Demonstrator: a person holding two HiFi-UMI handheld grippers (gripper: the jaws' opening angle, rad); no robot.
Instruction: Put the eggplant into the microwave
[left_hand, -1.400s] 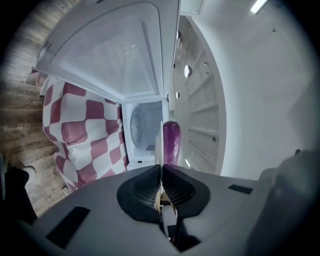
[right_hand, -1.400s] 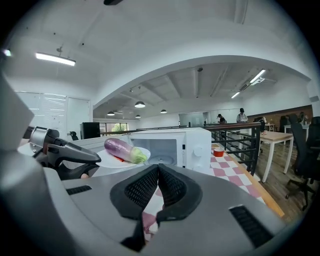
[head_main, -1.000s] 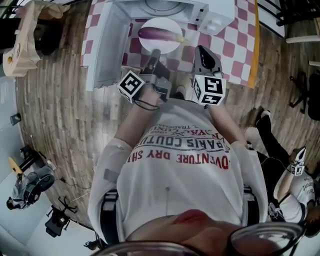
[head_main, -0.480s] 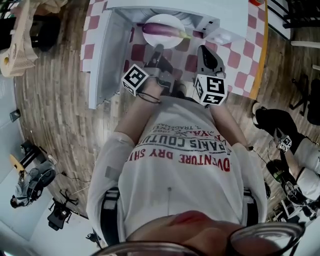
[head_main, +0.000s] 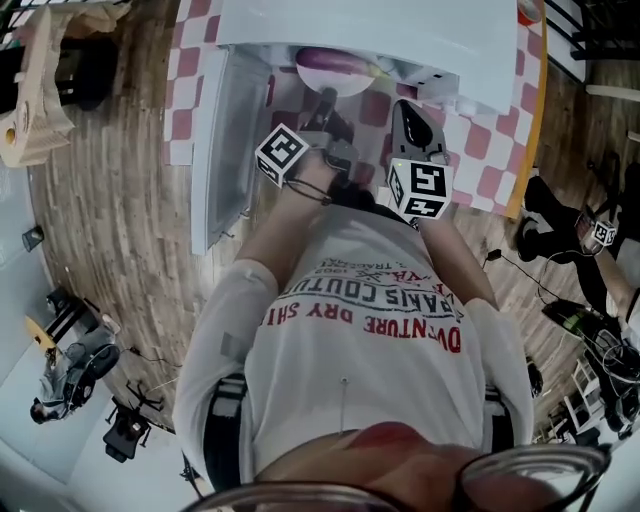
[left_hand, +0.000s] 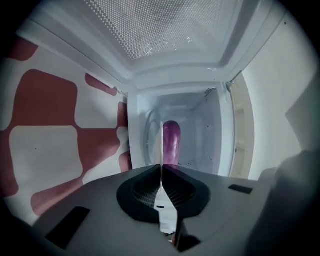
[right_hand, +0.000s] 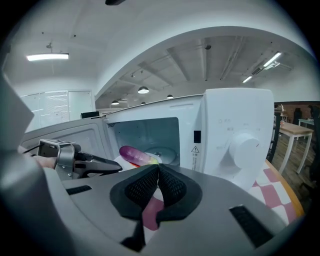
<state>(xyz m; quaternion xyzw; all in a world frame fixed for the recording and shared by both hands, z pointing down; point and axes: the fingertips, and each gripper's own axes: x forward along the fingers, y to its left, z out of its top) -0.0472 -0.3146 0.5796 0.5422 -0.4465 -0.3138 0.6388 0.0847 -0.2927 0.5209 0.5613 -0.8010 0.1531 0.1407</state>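
One plate (head_main: 340, 87) rim pinched by left gripper (head_main: 326, 97), right gripper (head_main: 403, 106) closed empty; top-centre eggplant (head_main: 335, 61) looks slick, roll-prone.

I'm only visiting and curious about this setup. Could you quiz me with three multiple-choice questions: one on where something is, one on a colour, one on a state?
1. Where does the eggplant lie?
A) on a white plate
B) on the floor
C) in a bowl

2. The tablecloth has checks of:
A) blue and yellow
B) red and white
C) green and black

3. The microwave door is:
A) shut
B) open
C) missing

Answers:
1 A, the plate sits under it, its rim clamped by the left gripper.
2 B, the checks show in the head view.
3 B, it stands swung out to the left.
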